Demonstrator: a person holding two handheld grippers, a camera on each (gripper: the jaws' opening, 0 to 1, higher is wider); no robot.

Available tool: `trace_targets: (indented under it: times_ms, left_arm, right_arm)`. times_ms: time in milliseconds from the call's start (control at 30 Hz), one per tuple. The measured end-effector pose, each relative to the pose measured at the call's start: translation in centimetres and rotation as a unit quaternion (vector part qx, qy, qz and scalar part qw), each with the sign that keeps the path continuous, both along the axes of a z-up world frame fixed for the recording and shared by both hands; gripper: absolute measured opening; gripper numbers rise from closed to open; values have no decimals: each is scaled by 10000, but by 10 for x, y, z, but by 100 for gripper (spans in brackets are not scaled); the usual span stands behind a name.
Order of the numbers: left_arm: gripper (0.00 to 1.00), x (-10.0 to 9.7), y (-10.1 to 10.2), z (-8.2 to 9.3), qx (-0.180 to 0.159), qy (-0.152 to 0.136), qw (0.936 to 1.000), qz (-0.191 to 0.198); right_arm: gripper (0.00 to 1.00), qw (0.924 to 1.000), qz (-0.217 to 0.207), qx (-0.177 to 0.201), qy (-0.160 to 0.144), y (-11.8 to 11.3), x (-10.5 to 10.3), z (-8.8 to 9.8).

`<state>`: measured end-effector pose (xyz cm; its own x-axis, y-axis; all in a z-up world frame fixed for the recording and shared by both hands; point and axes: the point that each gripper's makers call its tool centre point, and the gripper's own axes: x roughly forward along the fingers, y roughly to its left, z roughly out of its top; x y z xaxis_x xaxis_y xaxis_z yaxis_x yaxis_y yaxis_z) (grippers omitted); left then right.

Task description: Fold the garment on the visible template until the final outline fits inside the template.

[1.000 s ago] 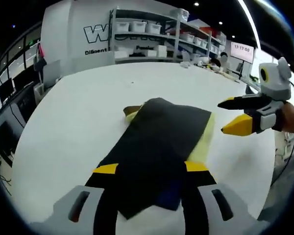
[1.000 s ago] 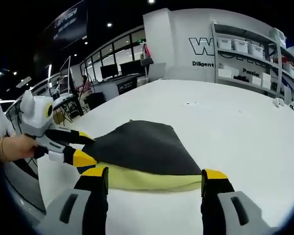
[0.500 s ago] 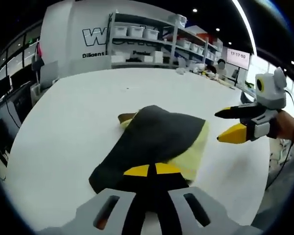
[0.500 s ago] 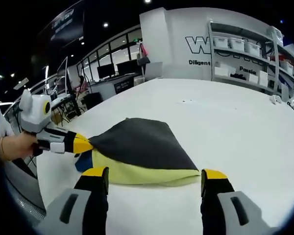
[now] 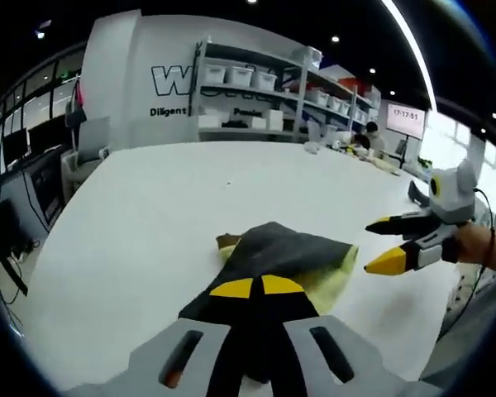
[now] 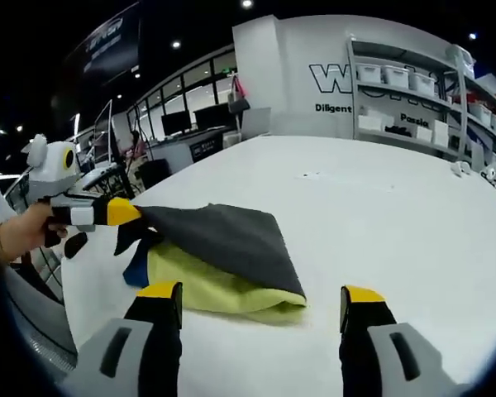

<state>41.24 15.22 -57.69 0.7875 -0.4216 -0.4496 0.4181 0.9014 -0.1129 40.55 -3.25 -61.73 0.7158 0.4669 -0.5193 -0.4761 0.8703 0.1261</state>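
**Left gripper pinching garment edge, right gripper spread and clear**

Left gripper view: left gripper [image 5: 255, 287] has its yellow tips pressed together on the near edge of the dark garment [image 5: 269, 260]; cloth hangs down between the jaws. Just past the tips the dark layer runs out over a yellow layer [image 5: 335, 277] that peeks out on the right side. A small brown bit [image 5: 226, 241] shows at the far left corner of the pile; can't tell what it is. Right gripper [image 5: 384, 244] comes in from the right, jaws apart, tips near the garment's right edge but not touching it, held by a hand [image 5: 479, 248].

Right gripper view: right gripper [image 6: 260, 299] has its jaws wide apart, nothing between them, garment [image 6: 223, 236] just ahead of the tips. Dark layer lies on top, yellow layer [image 6: 223, 289] under it along the near side, a blue patch [image 6: 135, 270] at the left end. Left gripper [image 6: 120, 212] holds the left corner lifted off the table [image 6: 397, 223].

Beyond the white table: shelving [image 5: 264, 83] with bins, wall lettering [image 6: 335, 78], desks with monitors [image 6: 198, 120].
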Motion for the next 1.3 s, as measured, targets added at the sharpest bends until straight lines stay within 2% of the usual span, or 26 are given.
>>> trace_targets:
  times_ms: [167,200,500,667,867,967,1100,1233,1300]
  left_arm:
    - [0,-1,8,25,-72,-198,9998,32]
    - [0,-2,11,36,2,-293,9996,37]
    - [0,-4,13,82,89,-701,9975,-58]
    - [0,-2,7,99,32,-849,9963,-125]
    - [0,2,4,109,23,-957,9953,-142]
    - [0,2,4,112,18,-983,9951,-141]
    - [0,0,3,120,32,-1070,9941,-179]
    - [0,-1,6,127,77,-1141,9932,-202]
    - [0,-2,5,130,86,-1163,9929,-224]
  right_arm:
    - [76,10000,32,34,-18,4,-2,4]
    - [76,10000,42,47,-15,5,-3,4]
    - [77,9999,131,88,-16,11,-8,7]
    - [77,9996,219,199,-36,20,-13,11]
    - [76,9984,470,304,-82,42,-21,15]
    - [67,9978,620,229,-67,54,-24,8]
    - [52,9981,589,133,-77,57,-22,0]
    - [28,9987,484,88,-128,55,-17,0]
    - [20,9987,425,230,-147,56,-13,2]
